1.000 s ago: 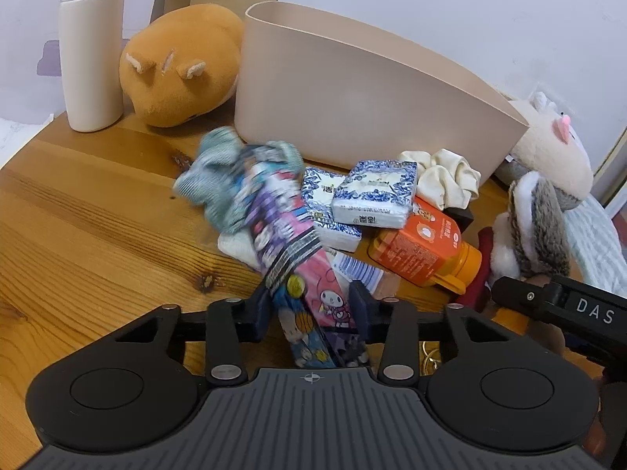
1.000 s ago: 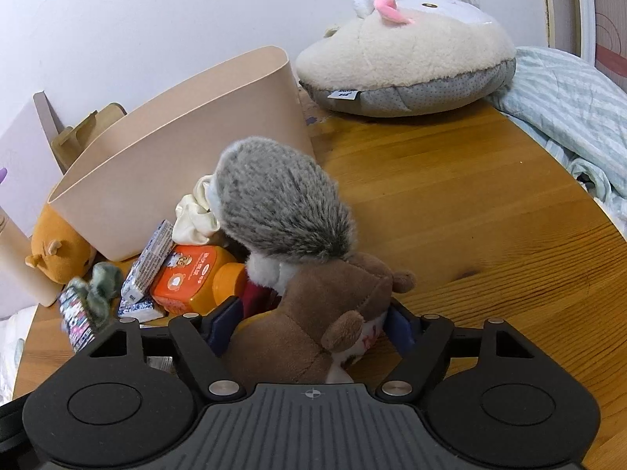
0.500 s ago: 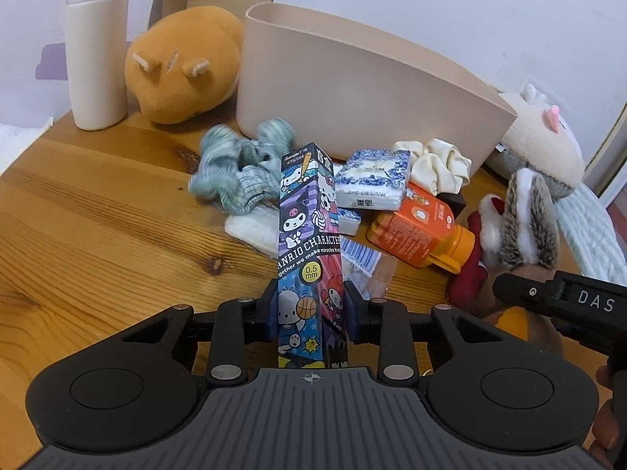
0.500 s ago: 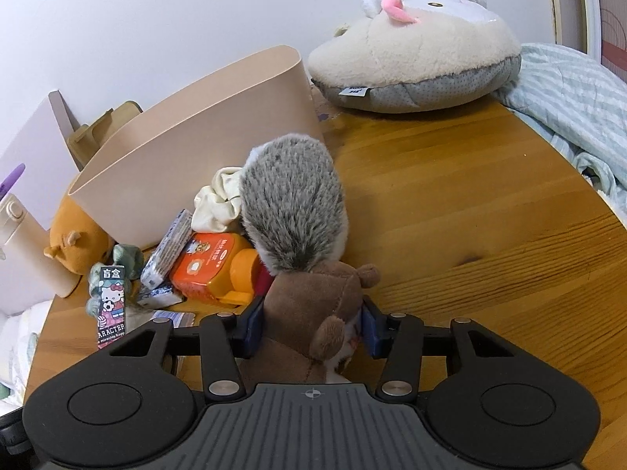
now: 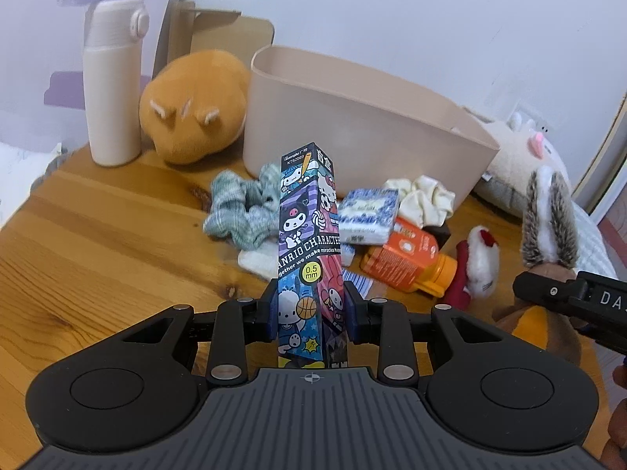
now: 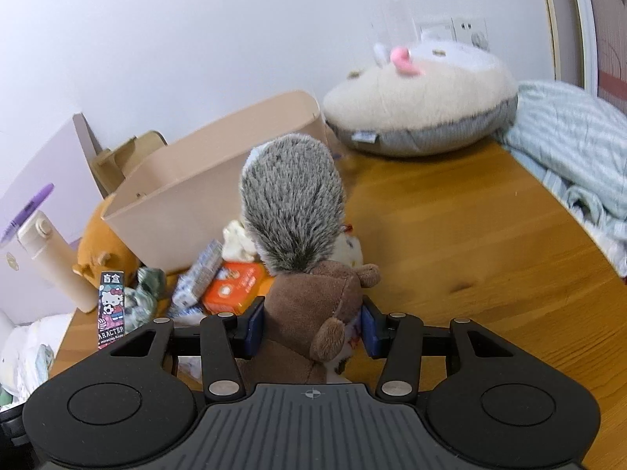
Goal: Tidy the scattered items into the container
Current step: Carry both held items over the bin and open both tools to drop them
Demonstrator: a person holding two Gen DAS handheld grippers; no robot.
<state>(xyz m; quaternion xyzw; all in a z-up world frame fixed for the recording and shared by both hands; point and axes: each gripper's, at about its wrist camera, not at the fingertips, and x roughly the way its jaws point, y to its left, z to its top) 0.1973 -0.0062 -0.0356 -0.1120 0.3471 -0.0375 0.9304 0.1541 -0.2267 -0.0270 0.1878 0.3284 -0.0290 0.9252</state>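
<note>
My left gripper [image 5: 311, 315] is shut on a tall cartoon-printed box [image 5: 307, 243], held upright above the wooden table. My right gripper [image 6: 311, 327] is shut on a brown plush squirrel [image 6: 313, 313] with a bushy grey tail [image 6: 292, 203], lifted off the table. The beige container [image 5: 352, 125] stands open behind the scattered pile. On the table lie a green scrunchie [image 5: 239, 211], blue-white tissue packs [image 5: 366, 215], a cream scrunchie [image 5: 425, 199], an orange bottle [image 5: 407, 262] and a small red-and-white plush [image 5: 476, 266]. The same box [image 6: 111, 309] shows at the left of the right wrist view.
A cream flask [image 5: 113, 94] and an orange plush [image 5: 194, 109] stand left of the container. A large white plush [image 6: 423, 98] lies behind it at the right, beside a striped blanket [image 6: 576, 156]. Bare wood [image 5: 98, 250] spreads at the front left.
Both grippers have risen with their loads. The box came off the scrunchie and stands upright in the left jaws. The right jaws closed in on the squirrel and lifted it.
</note>
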